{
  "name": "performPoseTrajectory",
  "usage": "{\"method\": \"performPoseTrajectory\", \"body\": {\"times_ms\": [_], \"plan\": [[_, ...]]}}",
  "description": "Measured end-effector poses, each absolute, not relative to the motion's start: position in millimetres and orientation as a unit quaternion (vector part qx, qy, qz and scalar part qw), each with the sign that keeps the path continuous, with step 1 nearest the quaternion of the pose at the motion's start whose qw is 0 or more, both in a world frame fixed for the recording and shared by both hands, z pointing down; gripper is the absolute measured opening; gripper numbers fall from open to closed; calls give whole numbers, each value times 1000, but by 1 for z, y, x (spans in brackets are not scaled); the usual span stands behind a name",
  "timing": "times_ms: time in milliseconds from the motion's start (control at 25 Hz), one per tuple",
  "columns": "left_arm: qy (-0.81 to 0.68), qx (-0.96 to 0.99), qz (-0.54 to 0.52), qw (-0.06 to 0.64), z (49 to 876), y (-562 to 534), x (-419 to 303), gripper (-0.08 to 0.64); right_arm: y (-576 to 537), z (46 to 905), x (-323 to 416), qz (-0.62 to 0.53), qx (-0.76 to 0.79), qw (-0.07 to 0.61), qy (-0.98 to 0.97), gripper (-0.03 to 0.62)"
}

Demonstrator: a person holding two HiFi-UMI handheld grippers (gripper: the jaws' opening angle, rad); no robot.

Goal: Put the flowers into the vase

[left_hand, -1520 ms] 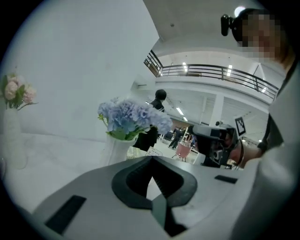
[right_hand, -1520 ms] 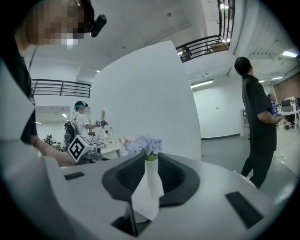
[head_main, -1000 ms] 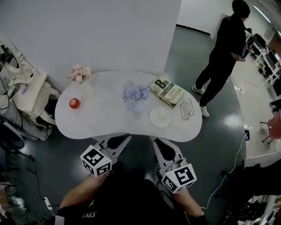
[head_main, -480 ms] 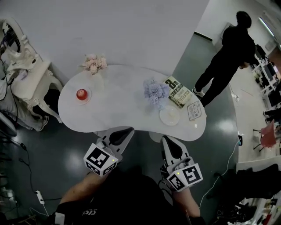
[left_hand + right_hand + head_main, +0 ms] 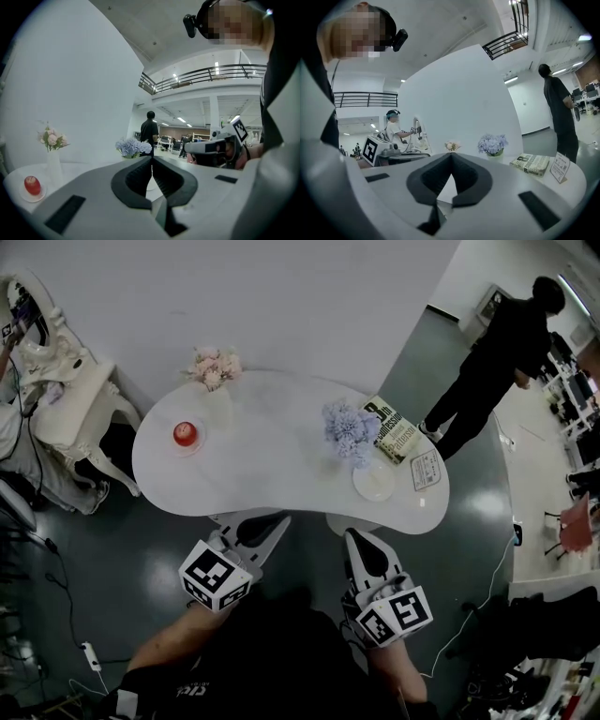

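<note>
1. Framing has shifted in the head view. The white kidney-shaped table (image 5: 272, 474) and everything on it are now shown further right than a second ago. The left tongs (image 5: 278, 519) and right tongs (image 5: 352, 534) have been carried level along the table's near edge, and its top has barely been reached over.
2. Nothing on the table has been disturbed, so the task is judged to be at its very start, with only an approach made.
3. Both tongs are seen pressed together, with nothing pinched between the jaws of either.
4. A bunch of pale blue, hydrangea-like flowers (image 5: 350, 430) is found on the table's right half, standing in a small pale pot just beside a yellow-and-white book (image 5: 392, 427).
5. A smaller bunch of pink flowers (image 5: 214, 365) is already held in a tall white vase (image 5: 217, 407) at the table's far left edge, near a red apple on a saucer (image 5: 185, 434).
6. The blue flowers lie across the table from the right tongs, well apart from them. The vase lies across the table from the left tongs, off to their left.
7. Which bunch is meant cannot be told for certain. The blue one is judged likelier, since the vase is already occupied by the pink one.
</note>
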State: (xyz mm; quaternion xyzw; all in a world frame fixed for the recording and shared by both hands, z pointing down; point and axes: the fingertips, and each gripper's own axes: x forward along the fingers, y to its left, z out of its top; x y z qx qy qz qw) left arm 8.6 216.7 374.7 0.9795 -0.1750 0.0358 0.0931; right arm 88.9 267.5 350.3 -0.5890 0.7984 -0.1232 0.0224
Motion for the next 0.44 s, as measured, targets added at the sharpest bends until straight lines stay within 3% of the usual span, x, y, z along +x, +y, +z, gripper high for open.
{"method": "performPoseTrajectory", "body": {"times_ms": [440], "plan": [[-192,978,51,61,370,220,-2,11,272,354,85,-118,-589,8,799,24]]}}
